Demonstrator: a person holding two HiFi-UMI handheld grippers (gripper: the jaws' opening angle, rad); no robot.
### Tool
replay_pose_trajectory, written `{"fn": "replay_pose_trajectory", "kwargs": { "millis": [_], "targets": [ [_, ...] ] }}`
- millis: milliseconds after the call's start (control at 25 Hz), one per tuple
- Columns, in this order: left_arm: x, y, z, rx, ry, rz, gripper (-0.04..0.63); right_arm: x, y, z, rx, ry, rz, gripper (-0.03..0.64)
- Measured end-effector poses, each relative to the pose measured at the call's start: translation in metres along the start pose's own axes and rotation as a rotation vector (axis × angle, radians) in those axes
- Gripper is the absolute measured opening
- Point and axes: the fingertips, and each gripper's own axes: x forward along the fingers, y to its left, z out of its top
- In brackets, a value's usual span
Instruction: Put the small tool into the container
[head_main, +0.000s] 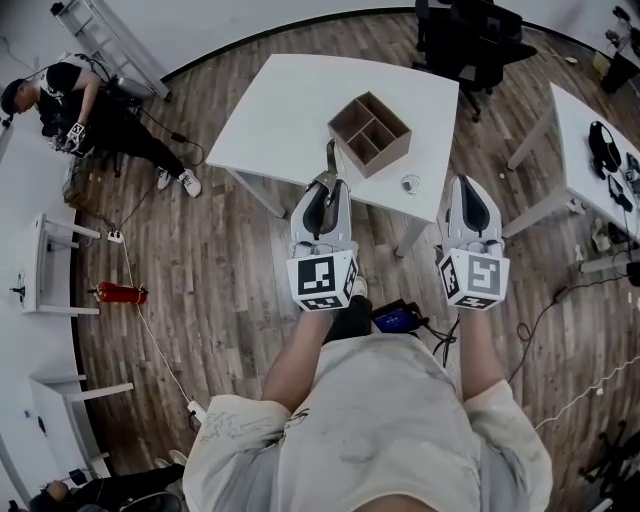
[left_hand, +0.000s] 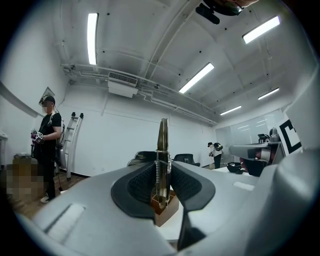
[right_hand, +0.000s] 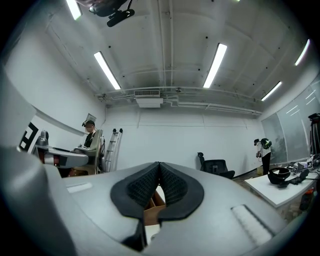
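Observation:
My left gripper (head_main: 327, 183) is shut on a slim metal tool with a spring (head_main: 331, 158), which sticks out past the jaw tips toward the brown wooden container (head_main: 370, 132). That divided box stands on the white table (head_main: 280, 110), just ahead and right of the tool. In the left gripper view the tool (left_hand: 162, 150) stands upright between the pads, with the container (left_hand: 169, 210) low behind it. My right gripper (head_main: 470, 184) hovers at the table's near right corner, shut with nothing in it. Its pads (right_hand: 150, 182) meet in the right gripper view, and the container (right_hand: 152, 209) shows beneath them.
A small round object (head_main: 411, 183) lies on the table near its front edge. A second white table (head_main: 580, 130) with headphones stands to the right, and a black office chair (head_main: 470, 40) behind. A person (head_main: 70, 105), a ladder (head_main: 110, 40) and a red extinguisher (head_main: 120, 293) are at the left.

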Motion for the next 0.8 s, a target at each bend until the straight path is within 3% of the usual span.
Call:
{"fn": "replay_pose_trajectory", "kwargs": {
  "millis": [240, 480, 600, 720, 800],
  "targets": [
    [0.174, 0.092, -0.009, -0.009, 0.024, -0.025, 0.106, 0.191, -0.005, -0.019, -0.014, 0.027, -0.012, 0.006],
    [0.338, 0.233, -0.021, -0.009, 0.044, -0.062, 0.106, 0.402, 0.04, -0.045, -0.013, 0.045, -0.025, 0.006],
    [0.459, 0.289, -0.046, -0.013, 0.063, -0.087, 0.106, 0.532, 0.03, -0.079, -0.012, 0.064, -0.038, 0.006],
    [0.563, 0.321, -0.068, -0.018, 0.077, -0.108, 0.106, 0.631, 0.006, -0.106, -0.017, 0.081, -0.049, 0.006],
    [0.581, 0.326, -0.075, -0.015, 0.072, -0.124, 0.106, 0.644, 0.002, -0.113, -0.026, 0.08, -0.056, 0.006]
  ]
}}
